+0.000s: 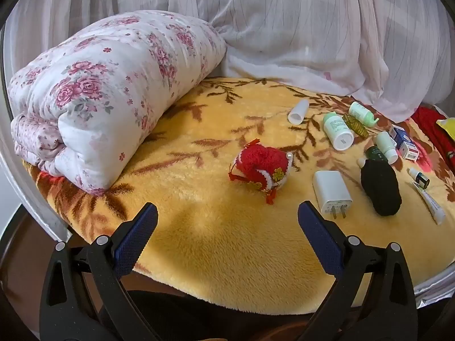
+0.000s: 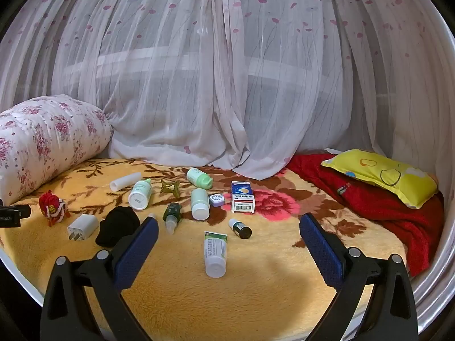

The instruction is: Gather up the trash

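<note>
Left wrist view: the left gripper (image 1: 227, 221) hangs over a yellow plush blanket (image 1: 221, 255) with brown leaf patterns, its blue-padded jaws spread wide with nothing between them. At about twelve o'clock from the jaws lies a red knitted ornament (image 1: 263, 167). At two o'clock sits a white charger plug (image 1: 331, 193), with a black cloth bundle (image 1: 381, 190) just beside it to the right. A rolled floral quilt (image 1: 108, 96) fills the ten o'clock area, and a sheer curtain (image 1: 298, 28) hangs behind.

Right wrist view: the right gripper (image 2: 229, 227) is also spread wide and empty. Between the jaws at twelve o'clock lies a white tube (image 2: 215, 253) with a green label, cap toward the camera. Just beyond it is a small dark dropper bottle (image 2: 240, 228), and farther on a blue and white carton (image 2: 242, 197). Several pale green bottles (image 2: 199, 203) and a dark green spray bottle (image 2: 172, 216) lie scattered at eleven o'clock. A yellow pillow (image 2: 381, 176) rests on a red blanket (image 2: 384, 210) at two o'clock.
</note>
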`<state>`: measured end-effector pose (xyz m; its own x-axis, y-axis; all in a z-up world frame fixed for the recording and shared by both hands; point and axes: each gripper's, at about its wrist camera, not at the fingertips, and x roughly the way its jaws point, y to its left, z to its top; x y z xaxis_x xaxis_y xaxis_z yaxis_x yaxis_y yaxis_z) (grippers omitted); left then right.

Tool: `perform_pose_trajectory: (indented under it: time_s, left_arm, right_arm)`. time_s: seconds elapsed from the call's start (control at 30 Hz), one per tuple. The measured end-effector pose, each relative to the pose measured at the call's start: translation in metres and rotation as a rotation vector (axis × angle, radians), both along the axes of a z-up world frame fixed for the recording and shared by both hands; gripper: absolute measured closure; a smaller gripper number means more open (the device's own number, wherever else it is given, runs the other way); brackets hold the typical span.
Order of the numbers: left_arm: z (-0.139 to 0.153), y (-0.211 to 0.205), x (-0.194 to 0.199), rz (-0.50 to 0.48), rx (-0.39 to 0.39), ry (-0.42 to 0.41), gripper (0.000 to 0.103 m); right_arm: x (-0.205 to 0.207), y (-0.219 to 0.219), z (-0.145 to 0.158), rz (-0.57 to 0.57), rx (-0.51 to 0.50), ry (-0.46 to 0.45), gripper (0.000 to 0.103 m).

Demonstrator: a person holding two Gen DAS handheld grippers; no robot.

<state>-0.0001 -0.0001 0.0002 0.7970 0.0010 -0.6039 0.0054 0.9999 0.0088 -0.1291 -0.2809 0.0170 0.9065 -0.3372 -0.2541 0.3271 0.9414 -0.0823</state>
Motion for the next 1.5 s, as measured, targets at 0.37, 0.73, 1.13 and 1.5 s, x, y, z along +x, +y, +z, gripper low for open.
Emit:
perform_pose_trajectory:
  time_s: [0.37, 0.73, 1.13, 1.5]
  left_arm:
    - [0.0, 0.0003, 0.0005, -0.002, -0.002, 0.0, 0.007]
    - [-0.0001, -0.0002, -0.0003, 0.0, 0.0, 0.0, 0.007]
    - [0.0, -0.0001, -0.0003, -0.001, -0.001, 0.001, 0.007]
    - [-0.0001, 0.0, -0.0002, -0.002, -0.001, 0.002, 0.007]
  right_arm:
    - [-0.0001, 0.0002, 0.0001, 0.001, -0.002, -0.002, 0.005]
    - [0.0, -0.0011, -0.0006, 0.0, -0.001, -0.002, 0.005]
    - [-0.0011, -0.0015, -0.0008, 0.0, -0.001, -0.003, 0.005]
    - [-0.0015, -0.0024, -0.0015, 0.0, 0.0, -0.004, 0.005]
